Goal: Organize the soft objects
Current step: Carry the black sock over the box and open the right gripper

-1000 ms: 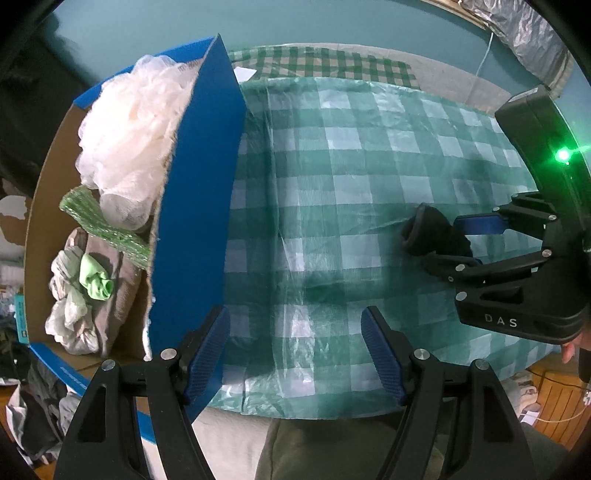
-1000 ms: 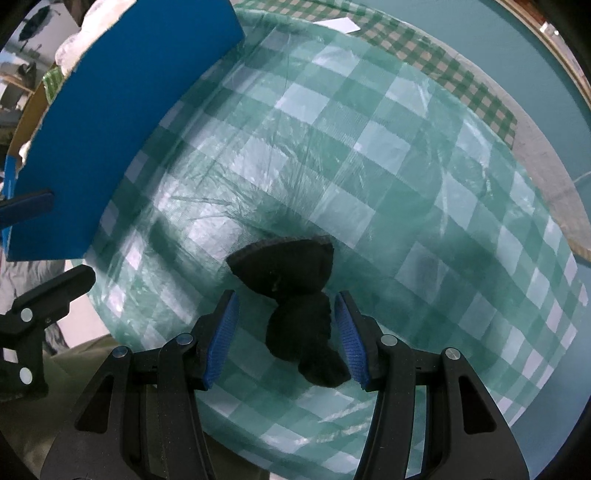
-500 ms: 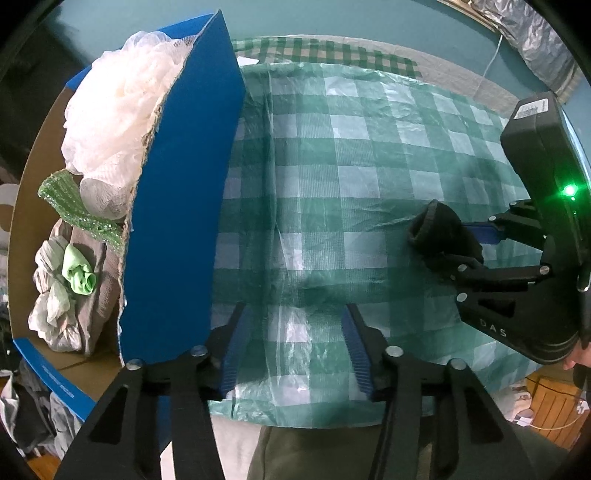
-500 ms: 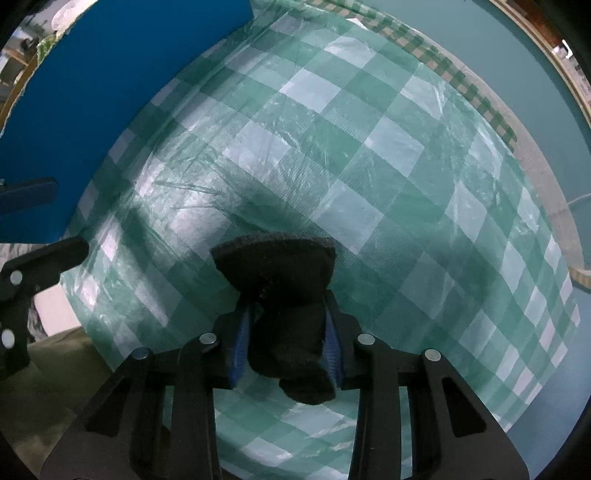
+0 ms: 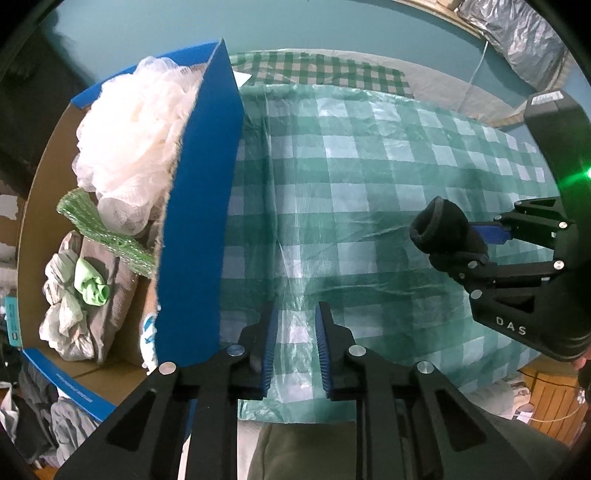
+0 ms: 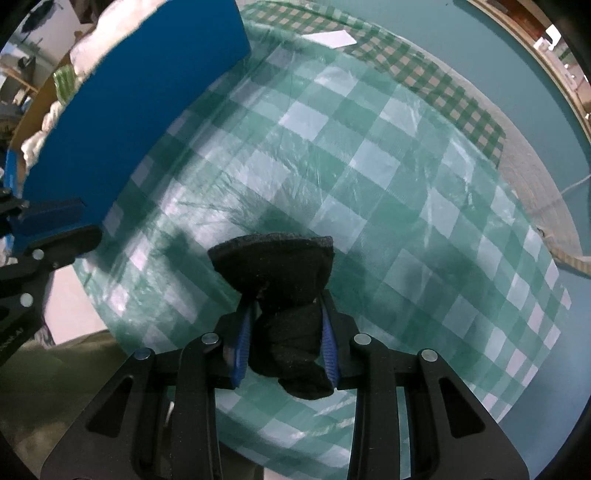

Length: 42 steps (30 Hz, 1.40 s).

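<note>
Where teal walls point(image 5: 155, 33) rise, checked tablecloth point(image 5: 369, 177) lies.

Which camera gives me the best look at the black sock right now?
The right wrist view: the black fabric sock fills the centre, pinched between the right gripper pads. The left wrist view shows only its cuff end, far right.

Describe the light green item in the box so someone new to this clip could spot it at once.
Start at the blue-sided cardboard box left of the checked tablecloth. Below the white mesh puff and the sparkly green sponge lies the pale green cloth, balled up on grey and white rags, the only smooth lime-coloured piece there.
</note>
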{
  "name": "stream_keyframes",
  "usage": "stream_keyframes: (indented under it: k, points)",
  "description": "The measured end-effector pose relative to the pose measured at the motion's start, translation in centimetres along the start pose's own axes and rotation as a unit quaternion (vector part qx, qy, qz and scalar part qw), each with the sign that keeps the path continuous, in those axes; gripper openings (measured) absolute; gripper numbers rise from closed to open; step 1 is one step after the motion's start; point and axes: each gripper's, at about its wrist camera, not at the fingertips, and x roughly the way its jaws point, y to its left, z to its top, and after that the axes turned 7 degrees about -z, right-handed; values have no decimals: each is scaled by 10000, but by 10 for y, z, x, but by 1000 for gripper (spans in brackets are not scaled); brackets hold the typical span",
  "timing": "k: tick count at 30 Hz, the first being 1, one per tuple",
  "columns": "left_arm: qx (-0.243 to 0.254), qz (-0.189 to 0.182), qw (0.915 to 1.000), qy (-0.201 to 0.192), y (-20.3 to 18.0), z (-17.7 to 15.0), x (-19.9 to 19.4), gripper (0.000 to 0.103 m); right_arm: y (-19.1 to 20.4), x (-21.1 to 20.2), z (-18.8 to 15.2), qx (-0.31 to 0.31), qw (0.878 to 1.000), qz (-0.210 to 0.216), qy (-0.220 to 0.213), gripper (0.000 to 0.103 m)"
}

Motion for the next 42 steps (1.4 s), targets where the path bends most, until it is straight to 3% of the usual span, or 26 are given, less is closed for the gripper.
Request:
stream_keyframes:
  k: [25,42]
  points:
    - [296,106,9977,-606,30,-3,-70,14,40,-96,47,-43,9975,144,-697,32]
    - [-248,173,9973,-666,91,-17,-89,14,97,-122,85,-442,9942,307,-934,32]
